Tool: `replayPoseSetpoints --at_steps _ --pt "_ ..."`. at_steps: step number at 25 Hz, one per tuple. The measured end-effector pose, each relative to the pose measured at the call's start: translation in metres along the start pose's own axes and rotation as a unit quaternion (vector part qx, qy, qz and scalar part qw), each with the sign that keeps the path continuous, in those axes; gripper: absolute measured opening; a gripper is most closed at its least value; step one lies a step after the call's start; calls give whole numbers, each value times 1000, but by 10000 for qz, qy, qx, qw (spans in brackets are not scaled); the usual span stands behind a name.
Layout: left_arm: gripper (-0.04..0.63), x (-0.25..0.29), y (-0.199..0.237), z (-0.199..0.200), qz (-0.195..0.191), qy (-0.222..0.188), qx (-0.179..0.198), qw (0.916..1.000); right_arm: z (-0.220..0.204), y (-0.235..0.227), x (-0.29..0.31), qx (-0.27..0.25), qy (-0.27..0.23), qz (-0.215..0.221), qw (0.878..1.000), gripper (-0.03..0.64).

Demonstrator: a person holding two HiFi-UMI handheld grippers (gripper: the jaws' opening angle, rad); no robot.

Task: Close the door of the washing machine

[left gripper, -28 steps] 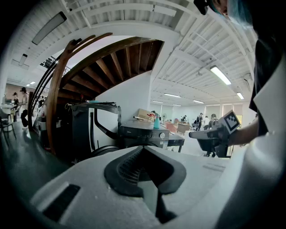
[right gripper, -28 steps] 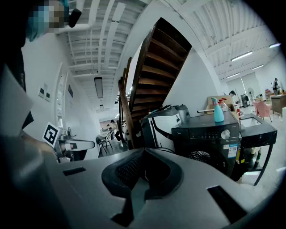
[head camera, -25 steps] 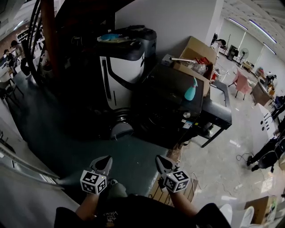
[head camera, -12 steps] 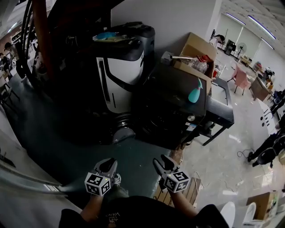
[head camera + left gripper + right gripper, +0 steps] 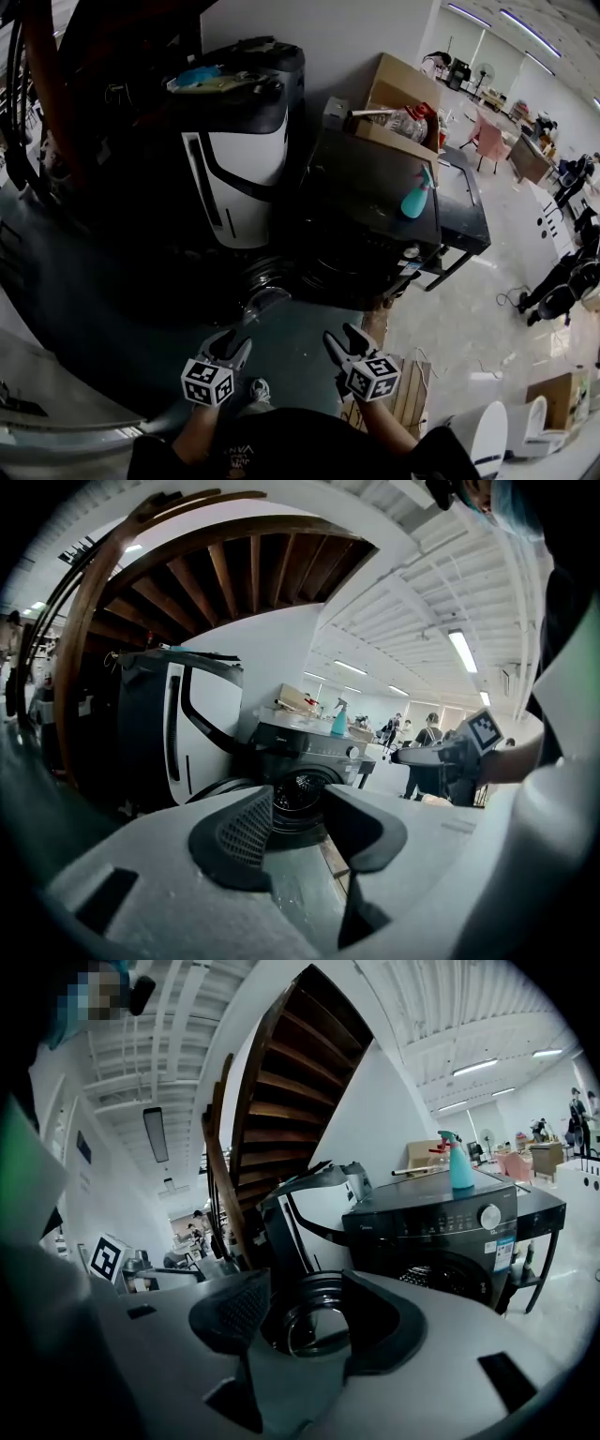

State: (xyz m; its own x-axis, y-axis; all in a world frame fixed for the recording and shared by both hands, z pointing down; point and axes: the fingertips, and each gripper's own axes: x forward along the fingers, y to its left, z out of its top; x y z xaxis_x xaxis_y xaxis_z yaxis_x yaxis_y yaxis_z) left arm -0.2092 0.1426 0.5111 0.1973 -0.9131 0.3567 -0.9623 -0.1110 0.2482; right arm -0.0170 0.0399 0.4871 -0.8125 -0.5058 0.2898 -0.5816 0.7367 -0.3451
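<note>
Washing machine (image 5: 370, 216): a dark front-loader set against the white wall, with a white-and-black appliance (image 5: 239, 155) close on its left and a low black desk (image 5: 466, 214) close on its right. A teal spray bottle (image 5: 413, 198) stands upright on its top, near the right edge.

Door (image 5: 315, 1327): found open. It is swung out to the left of the drum opening, its round rim low over the floor and near the base of the white-and-black appliance. The drum opening is exposed in the left gripper view.

Left gripper (image 5: 230, 345): jaws are opening and stand narrowly apart. Nothing is held between them.

Right gripper (image 5: 347, 339): jaws are opening and stand wide. Nothing is held; the door is seen through the gap, well beyond the pads.

Both grippers are held side by side at the lower edge of the head view, well apart from the machine. A band of dark green floor (image 5: 295, 342) lies open between them and the door. A cardboard box (image 5: 410, 392) sits on the floor just to the right of the right gripper.
</note>
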Motion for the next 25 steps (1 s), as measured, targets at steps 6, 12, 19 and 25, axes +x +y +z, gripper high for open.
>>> replayPoseSetpoints --at_steps 6,12,19,25 --pt "175 22 55 10 -332 210 198 9990 3 11 41 179 -25 -520 9985 221" --pt "184 45 99 11 -677 431 488 9956 -8 12 60 272 -40 -971 9949 221" --pt "217 96 149 7 -779 743 845 9906 -15 10 68 325 -40 -1333 9905 219" --pt "256 136 177 -14 -780 1236 1093 9832 -25 6 66 384 51 -1478 9883 219"
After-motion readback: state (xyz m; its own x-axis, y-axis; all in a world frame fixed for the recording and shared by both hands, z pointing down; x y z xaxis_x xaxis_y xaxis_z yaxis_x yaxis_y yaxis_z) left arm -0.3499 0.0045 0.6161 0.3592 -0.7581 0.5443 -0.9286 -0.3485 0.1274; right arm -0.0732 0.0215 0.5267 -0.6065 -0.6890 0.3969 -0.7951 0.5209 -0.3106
